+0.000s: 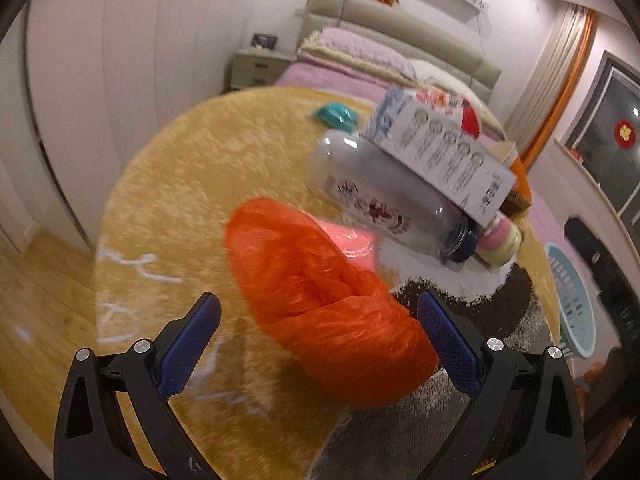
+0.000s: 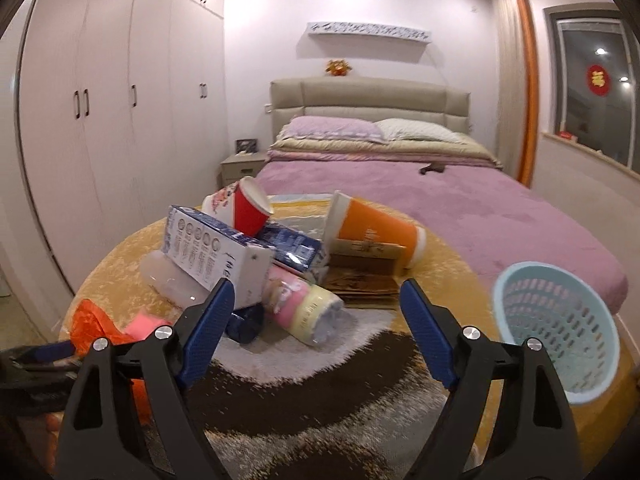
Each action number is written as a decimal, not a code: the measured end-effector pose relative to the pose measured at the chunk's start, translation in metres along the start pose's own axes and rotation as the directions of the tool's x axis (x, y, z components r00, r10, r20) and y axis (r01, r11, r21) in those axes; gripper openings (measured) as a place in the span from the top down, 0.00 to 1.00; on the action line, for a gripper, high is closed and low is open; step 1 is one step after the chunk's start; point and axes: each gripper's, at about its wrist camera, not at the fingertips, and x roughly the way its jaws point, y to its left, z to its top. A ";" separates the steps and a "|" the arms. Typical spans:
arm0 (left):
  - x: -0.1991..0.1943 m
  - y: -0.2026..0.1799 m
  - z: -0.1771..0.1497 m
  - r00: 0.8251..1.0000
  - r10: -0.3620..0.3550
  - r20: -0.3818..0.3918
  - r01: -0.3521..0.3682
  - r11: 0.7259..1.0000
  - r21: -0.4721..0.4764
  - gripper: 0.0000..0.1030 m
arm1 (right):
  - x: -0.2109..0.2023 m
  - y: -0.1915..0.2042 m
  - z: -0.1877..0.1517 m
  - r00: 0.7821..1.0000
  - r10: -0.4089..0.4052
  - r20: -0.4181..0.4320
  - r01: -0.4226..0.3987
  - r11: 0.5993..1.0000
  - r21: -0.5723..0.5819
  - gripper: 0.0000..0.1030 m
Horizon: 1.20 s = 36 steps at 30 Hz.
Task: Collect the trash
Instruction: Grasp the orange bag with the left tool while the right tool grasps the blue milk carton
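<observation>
- Left hand-held gripper [image 1: 319, 314]: jaws standing wide apart, hovering around a crumpled orange plastic bag [image 1: 320, 300] lying on the round yellow rug [image 1: 192, 184].
- Right hand-held gripper [image 2: 318, 300]: gaping open, pointing at the trash pile [image 2: 280, 256].
- Blue basket [image 2: 560, 320]: sitting right of the pile.

Round yellow plush rug [image 2: 444, 276] with white and brown patches carries the pile: clear bottle [image 1: 384, 196], orange plastic bag [image 1: 320, 304] between left gripper [image 1: 318, 312] fingers, teal packet [image 1: 336, 115] far ahead, light-blue basket [image 2: 560, 328] right of right gripper [image 2: 316, 292].
</observation>
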 end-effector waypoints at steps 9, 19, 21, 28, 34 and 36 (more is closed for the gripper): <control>0.022 0.006 -0.002 0.988 -0.139 -0.073 0.137 0.990 -0.029 0.47 | 0.047 0.019 0.026 0.992 0.105 -0.065 -0.107 0.994 -0.023 0.22; -0.006 0.023 -0.003 0.980 -0.190 -0.052 0.193 0.980 0.045 0.60 | 0.110 0.027 0.038 0.960 0.213 -0.182 -0.208 0.977 0.046 0.21; -0.013 0.026 0.003 0.980 -0.195 -0.042 0.198 0.979 0.053 0.60 | 0.122 0.026 0.038 0.937 0.275 -0.217 -0.262 0.961 0.089 0.21; -0.023 0.026 0.015 0.981 -0.192 -0.009 0.192 0.979 0.070 0.60 | 0.118 0.028 0.033 0.888 0.397 -0.233 -0.379 0.918 0.121 0.53; -0.030 0.017 0.019 0.980 -0.197 0.014 0.194 0.976 0.100 0.60 | 0.057 0.035 0.021 0.934 0.335 -0.127 -0.338 0.941 0.002 0.65; -0.033 0.011 0.020 0.979 -0.203 0.020 0.200 0.973 0.119 0.60 | 0.034 0.033 0.010 0.951 0.294 -0.099 -0.299 0.954 -0.034 0.66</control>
